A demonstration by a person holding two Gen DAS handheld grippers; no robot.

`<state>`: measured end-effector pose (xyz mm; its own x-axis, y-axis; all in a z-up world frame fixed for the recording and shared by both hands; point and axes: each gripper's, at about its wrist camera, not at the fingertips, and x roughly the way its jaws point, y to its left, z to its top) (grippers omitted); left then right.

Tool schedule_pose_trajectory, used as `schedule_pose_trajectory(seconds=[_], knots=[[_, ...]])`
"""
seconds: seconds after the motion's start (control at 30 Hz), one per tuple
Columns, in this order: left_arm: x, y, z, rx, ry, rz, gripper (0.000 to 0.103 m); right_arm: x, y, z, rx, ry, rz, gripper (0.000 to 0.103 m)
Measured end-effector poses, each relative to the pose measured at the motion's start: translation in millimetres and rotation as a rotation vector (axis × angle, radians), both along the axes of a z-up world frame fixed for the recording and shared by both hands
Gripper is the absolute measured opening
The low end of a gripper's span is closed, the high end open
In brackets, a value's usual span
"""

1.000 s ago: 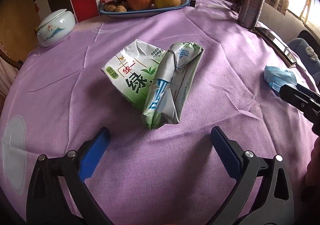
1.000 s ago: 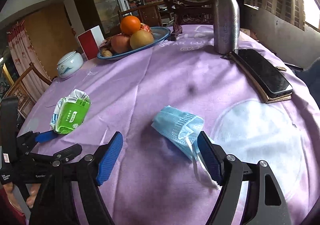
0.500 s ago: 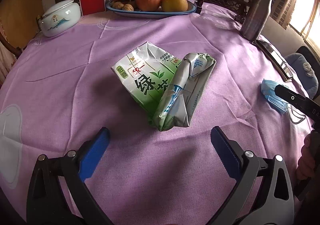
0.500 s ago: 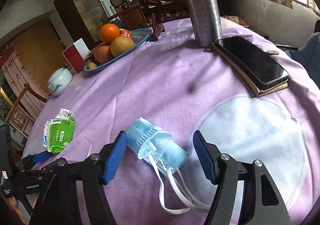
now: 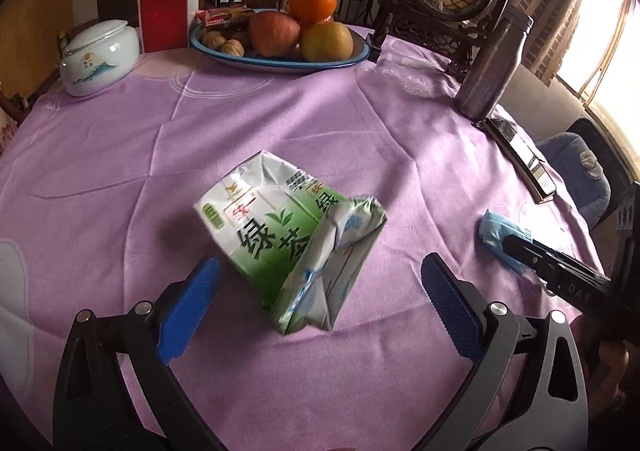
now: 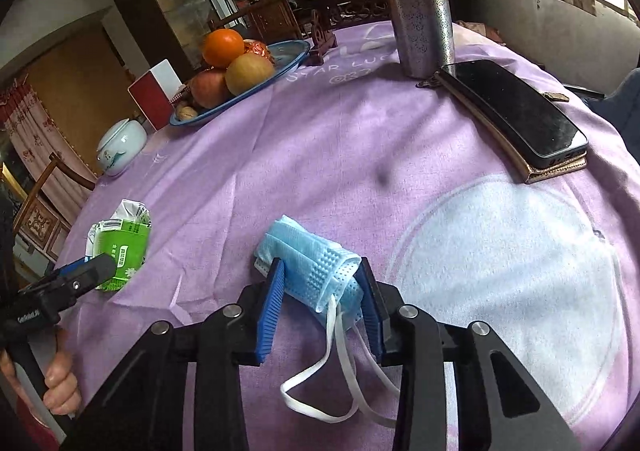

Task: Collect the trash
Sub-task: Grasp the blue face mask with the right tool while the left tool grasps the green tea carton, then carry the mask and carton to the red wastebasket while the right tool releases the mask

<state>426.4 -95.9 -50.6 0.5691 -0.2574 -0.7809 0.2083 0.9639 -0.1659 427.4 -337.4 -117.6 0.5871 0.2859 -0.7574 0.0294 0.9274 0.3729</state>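
2 grippers work over a round table under a purple cloth (image 6: 320, 155). Nearest in the right wrist view, the right gripper (image 6: 322, 305) has just been closing, and its blue pads now press both sides of a crumpled blue face mask (image 6: 308, 263); the white ear loops (image 6: 340, 383) trail toward the camera across the cloth. Right of the mask, bare cloth with a pale printed circle runs out to the table edge.

Off to the left, the left gripper (image 5: 316, 299) stands wide apart with nothing clamped. A flattened green-and-white drink carton (image 5: 288, 243) lies on the cloth just beyond and between its pads, touching neither. Bare cloth surrounds the carton on all sides, with a broad free stretch to its left and beyond it. In that view the mask (image 5: 496, 229) lies near the right edge of the table, partly behind the black body of the other tool.

Farther back, a phone (image 6: 516, 115) on a brown case lies close to the right edge, with a steel bottle (image 6: 420, 7) upright just behind it. At the far rim sit a blue dish (image 5: 280, 59) holding 3 fruits and some walnuts, a red-and-white box (image 5: 164, 17) and a white lidded jar (image 5: 100, 57).
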Motion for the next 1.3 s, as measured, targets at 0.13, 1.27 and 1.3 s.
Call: schedule_pose_trajectory(seconds=[0.13,1.27,1.3], knots=[[22.2,3.8,-3.9,0.037,-0.025,0.043,0.097,-0.1,0.4,0.2,-0.002,0.0,0.005,0.039],[-82.3,-34.5,40.7,-0.081,-0.176,-0.215,0.082,-24.0,-5.6,13.7,0.001,-0.07,-0.009,0.009],[-87.6,-33.6,40.4,-0.085,-0.176,-0.214,0.082,-27.9,-6.6,15.9,0.002,-0.082,-0.014,0.009]])
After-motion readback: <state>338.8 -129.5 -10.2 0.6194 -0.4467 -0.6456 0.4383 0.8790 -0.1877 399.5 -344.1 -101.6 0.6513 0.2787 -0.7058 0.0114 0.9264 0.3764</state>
